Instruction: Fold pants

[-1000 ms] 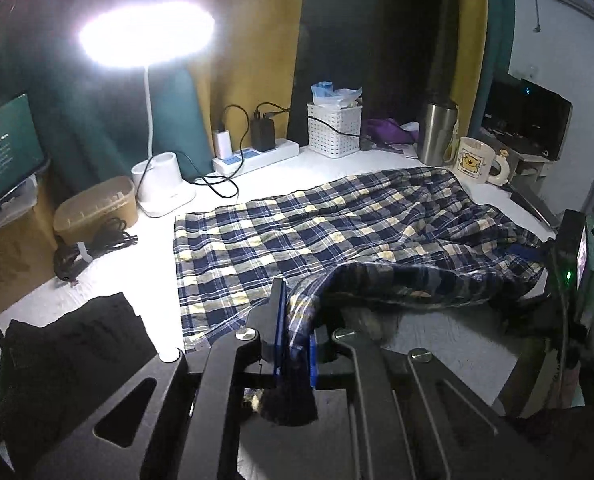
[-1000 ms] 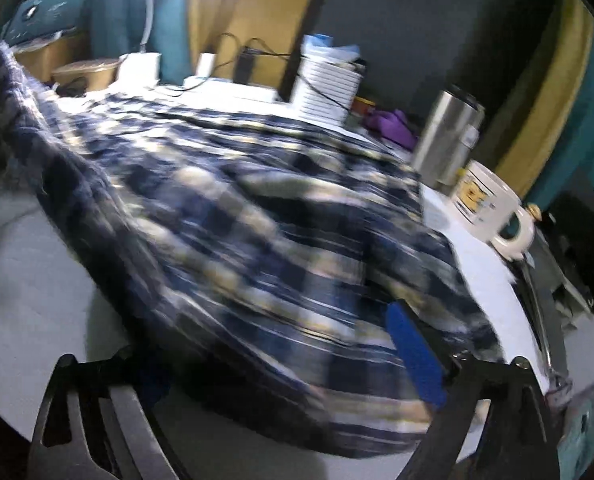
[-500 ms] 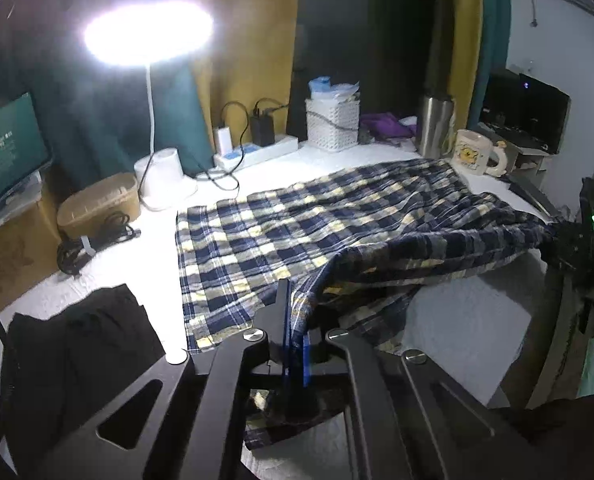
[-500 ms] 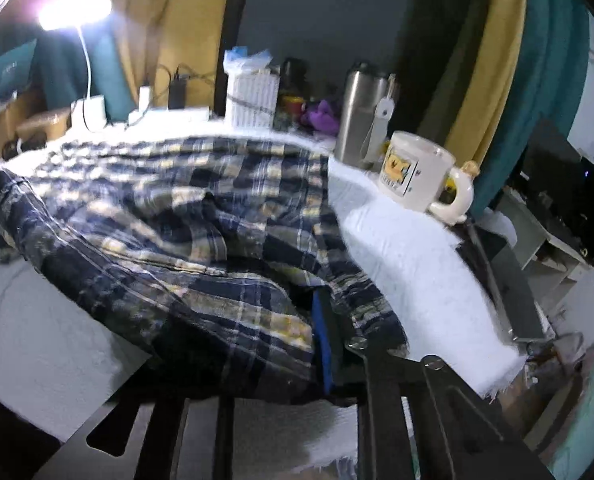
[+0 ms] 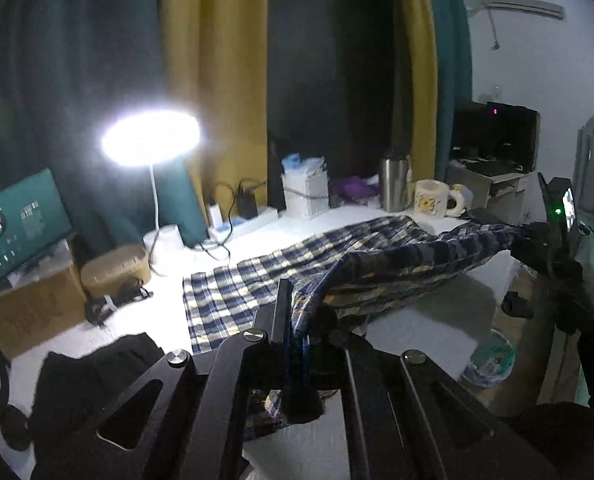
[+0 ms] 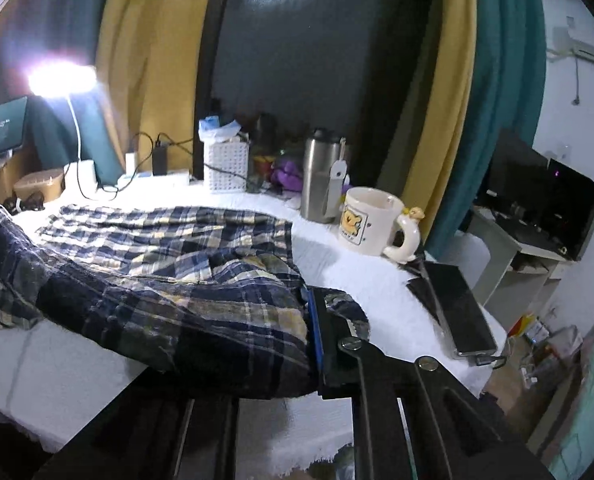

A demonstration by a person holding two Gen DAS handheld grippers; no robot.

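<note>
Stretching sideways between both tongs, the near edge of the pants [image 5: 397,264] is gripped by left tongs [image 5: 295,344] and right tongs [image 6: 311,336], the flat half lying ahead on the counter [image 6: 381,280]

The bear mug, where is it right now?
The bear mug stands on the white table just right of the steel flask, beyond the far edge of the plaid pants; it appears in both views.
</note>
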